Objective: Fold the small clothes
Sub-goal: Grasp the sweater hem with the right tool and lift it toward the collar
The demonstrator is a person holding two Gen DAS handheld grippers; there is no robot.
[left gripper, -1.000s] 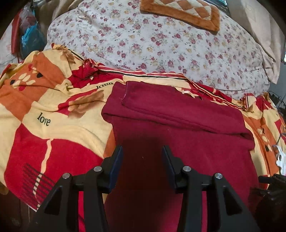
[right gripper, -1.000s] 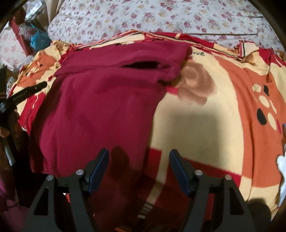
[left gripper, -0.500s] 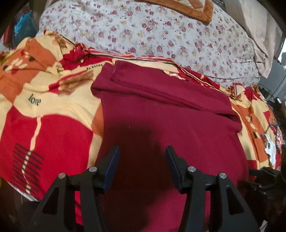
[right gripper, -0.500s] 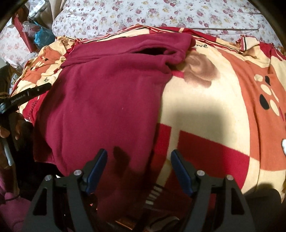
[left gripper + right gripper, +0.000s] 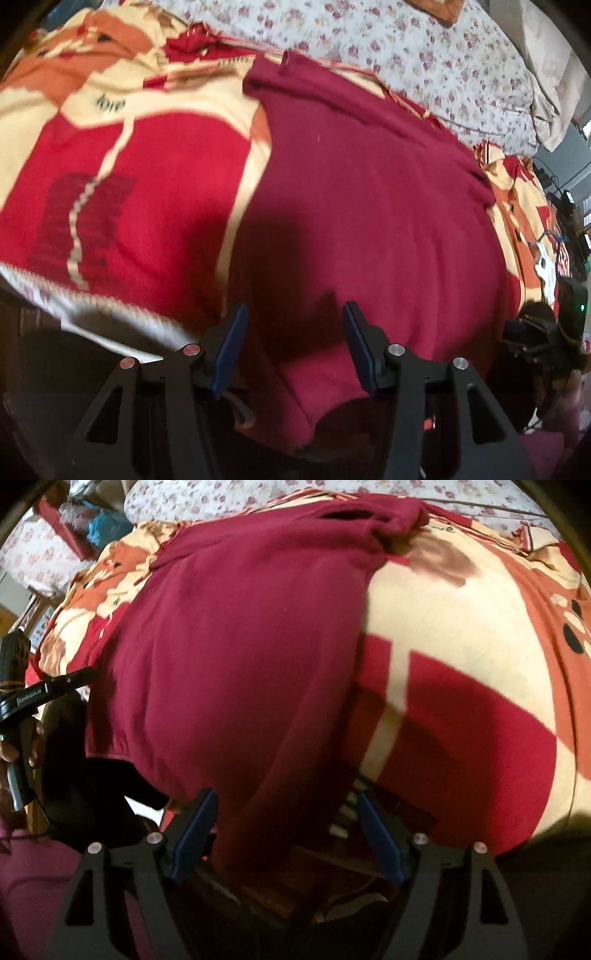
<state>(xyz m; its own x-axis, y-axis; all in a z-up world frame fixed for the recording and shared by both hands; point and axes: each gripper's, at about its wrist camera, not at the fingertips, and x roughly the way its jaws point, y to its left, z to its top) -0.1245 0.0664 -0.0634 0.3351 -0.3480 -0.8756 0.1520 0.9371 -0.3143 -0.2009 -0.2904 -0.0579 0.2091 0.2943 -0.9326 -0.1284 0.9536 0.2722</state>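
— Cloth first: where does the garment lie?

— A dark red garment is spread flat over a red, cream and orange blanket on a bed. Its far end is folded over into a band, with a dark slit-like opening in it in the right wrist view. Its near edge hangs over the side of the bed, and one corner of the hem droops in a fold low in the left wrist view.

— And the left gripper?

— The left gripper points down at the near edge of the garment, its blue-lined jaws spread apart. The hanging hem shows in the gap between them, but the pads do not press on it. The picture is somewhat blurred.

— The right one?

— The right gripper is over the garment's other near corner, where the red cloth meets the blanket. Its jaws are opening, already wide; cloth lies below the gap and neither pad pinches it.

— Anything else around?

— A flowered sheet covers the bed beyond the blanket. In the right wrist view the person's hand grips the handle of the other gripper at the left edge, beside a dark pink sleeve. A blue bag sits at the far left, beyond the bed.
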